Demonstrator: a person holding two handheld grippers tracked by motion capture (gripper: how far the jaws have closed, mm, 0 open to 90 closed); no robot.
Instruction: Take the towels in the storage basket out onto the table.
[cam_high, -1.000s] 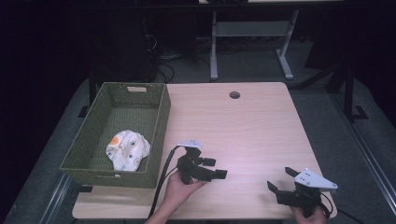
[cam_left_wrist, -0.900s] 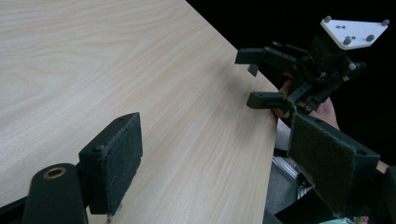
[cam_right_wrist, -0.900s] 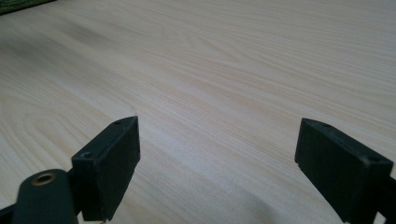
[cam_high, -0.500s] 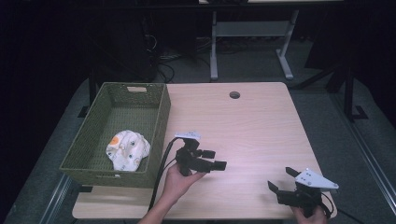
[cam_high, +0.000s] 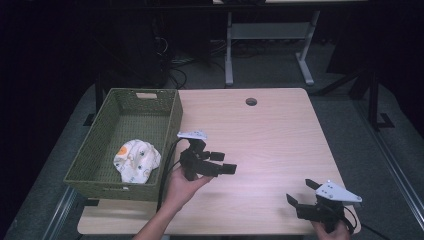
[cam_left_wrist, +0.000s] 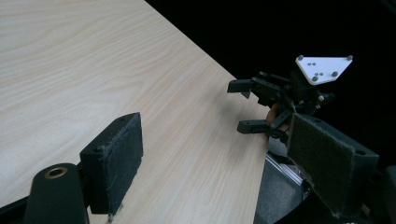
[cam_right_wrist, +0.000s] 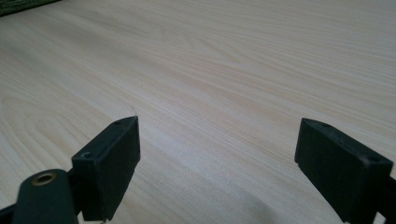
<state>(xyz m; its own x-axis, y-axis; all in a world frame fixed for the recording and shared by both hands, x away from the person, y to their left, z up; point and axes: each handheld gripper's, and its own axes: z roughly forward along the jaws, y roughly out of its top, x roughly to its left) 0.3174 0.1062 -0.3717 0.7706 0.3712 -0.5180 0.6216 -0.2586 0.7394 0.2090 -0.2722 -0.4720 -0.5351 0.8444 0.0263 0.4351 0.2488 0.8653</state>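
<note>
matt pale wood-grain table (cam_high: 280, 135), woven green basket (cam_high: 170, 117), soft printed cloth (cam_high: 135, 160).

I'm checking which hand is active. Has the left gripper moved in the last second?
Yes. In the high view the left gripper has moved up the table, away from its near edge, staying beside the green basket. Its jaws stand open.

Light wood-grain table (cam_high: 280, 135) standing at scene centre, round cable hole (cam_high: 251, 101) lying near its far edge. Grey carpet floor (cam_high: 350, 125) surrounding table on all sides. White metal desk frame (cam_high: 270, 35) standing beyond far edge, two legs reaching down to floor. Tangle of black cables (cam_high: 175, 60) lying on floor left of that frame. Dark stand base (cam_high: 375, 100) resting at right. Rear of room lying in near darkness, light falling mainly on tabletop.
</note>
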